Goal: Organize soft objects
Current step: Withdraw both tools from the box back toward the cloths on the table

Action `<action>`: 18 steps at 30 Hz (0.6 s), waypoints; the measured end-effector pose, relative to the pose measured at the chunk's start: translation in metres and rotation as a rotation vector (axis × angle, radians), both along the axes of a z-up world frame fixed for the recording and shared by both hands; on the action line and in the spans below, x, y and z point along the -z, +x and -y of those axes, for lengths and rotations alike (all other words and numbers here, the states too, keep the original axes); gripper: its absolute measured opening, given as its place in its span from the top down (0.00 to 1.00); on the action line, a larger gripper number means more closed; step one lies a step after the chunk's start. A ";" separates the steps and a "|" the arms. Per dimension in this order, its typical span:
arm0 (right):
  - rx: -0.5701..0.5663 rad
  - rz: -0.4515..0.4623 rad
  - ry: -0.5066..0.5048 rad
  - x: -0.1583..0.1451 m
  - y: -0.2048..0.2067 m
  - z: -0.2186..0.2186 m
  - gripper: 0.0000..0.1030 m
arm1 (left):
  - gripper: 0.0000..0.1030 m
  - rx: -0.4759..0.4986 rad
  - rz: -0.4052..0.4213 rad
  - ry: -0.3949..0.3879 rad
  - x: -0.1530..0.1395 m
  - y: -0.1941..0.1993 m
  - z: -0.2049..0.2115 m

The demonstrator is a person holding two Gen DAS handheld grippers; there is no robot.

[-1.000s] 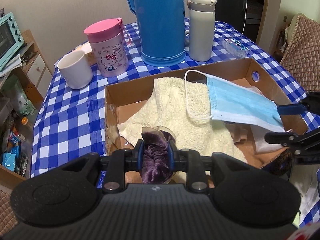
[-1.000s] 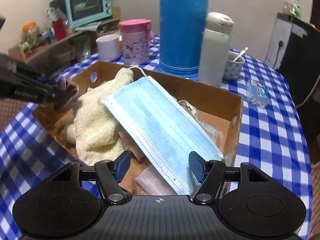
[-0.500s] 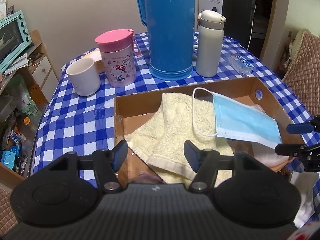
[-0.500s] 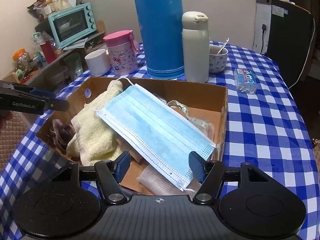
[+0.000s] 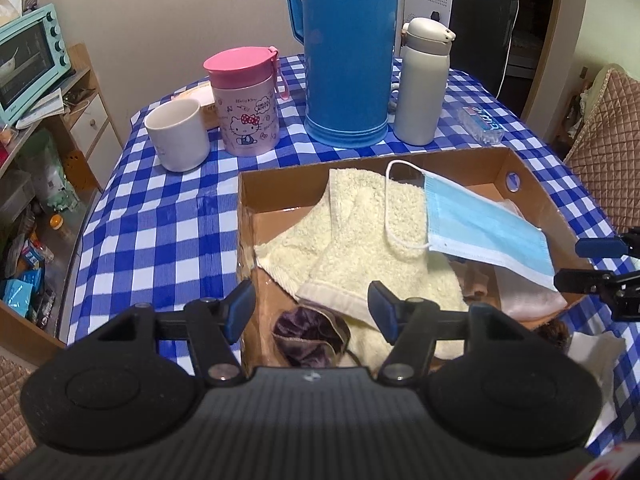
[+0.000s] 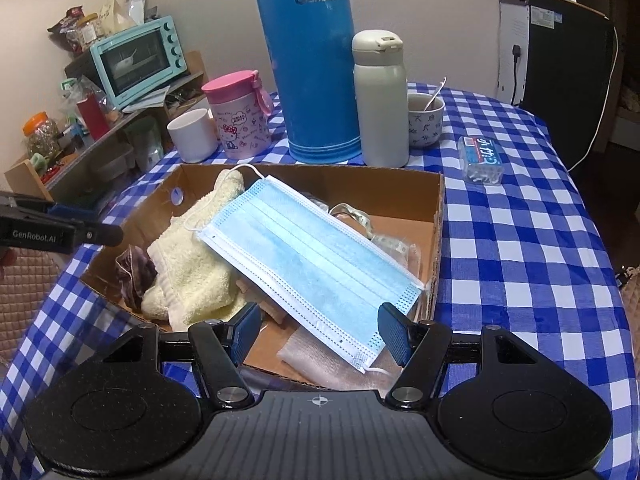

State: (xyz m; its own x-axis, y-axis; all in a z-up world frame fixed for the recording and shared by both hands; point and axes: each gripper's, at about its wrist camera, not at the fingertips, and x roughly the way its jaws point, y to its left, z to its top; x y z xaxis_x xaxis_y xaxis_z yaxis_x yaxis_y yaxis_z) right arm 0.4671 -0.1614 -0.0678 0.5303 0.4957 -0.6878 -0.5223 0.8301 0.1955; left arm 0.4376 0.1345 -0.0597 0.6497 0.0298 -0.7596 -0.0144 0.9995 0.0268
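Both jaws stood released: left gripper (image 5: 310,310) above the crumpled purple cloth (image 5: 308,336), right gripper (image 6: 318,330) over the face mask (image 6: 308,264). All lay in the cardboard box (image 6: 434,248). Risk, judged: the thin pleated mask overhung the near rim and could slide out. The fluffy cream towel (image 5: 368,240) sat bunched under the mask.

From my two wrist views I count:
- cardboard box (image 6: 438,216): one
- cream towel (image 5: 372,240): one
- blue face mask (image 6: 312,264): one
- purple cloth (image 5: 308,334): one
- blue thermos (image 6: 312,68): one
- cream bottle (image 6: 382,100): one
- pink lidded cup (image 6: 238,114): one
- white mug (image 5: 178,136): one
- patterned cup with spoon (image 6: 425,125): one
- small clear packet box (image 6: 481,160): one
- toaster oven (image 6: 138,58): one
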 end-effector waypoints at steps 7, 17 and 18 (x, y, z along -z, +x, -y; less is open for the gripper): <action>0.026 -0.001 0.030 -0.012 -0.016 0.011 0.36 | 0.42 -0.015 0.001 -0.021 -0.010 -0.022 0.006; 0.069 0.000 0.077 -0.033 -0.052 0.030 0.34 | 0.42 -0.028 -0.005 -0.030 -0.029 -0.061 0.022; 0.072 0.004 0.081 -0.036 -0.056 0.032 0.34 | 0.42 -0.027 -0.005 -0.025 -0.031 -0.065 0.025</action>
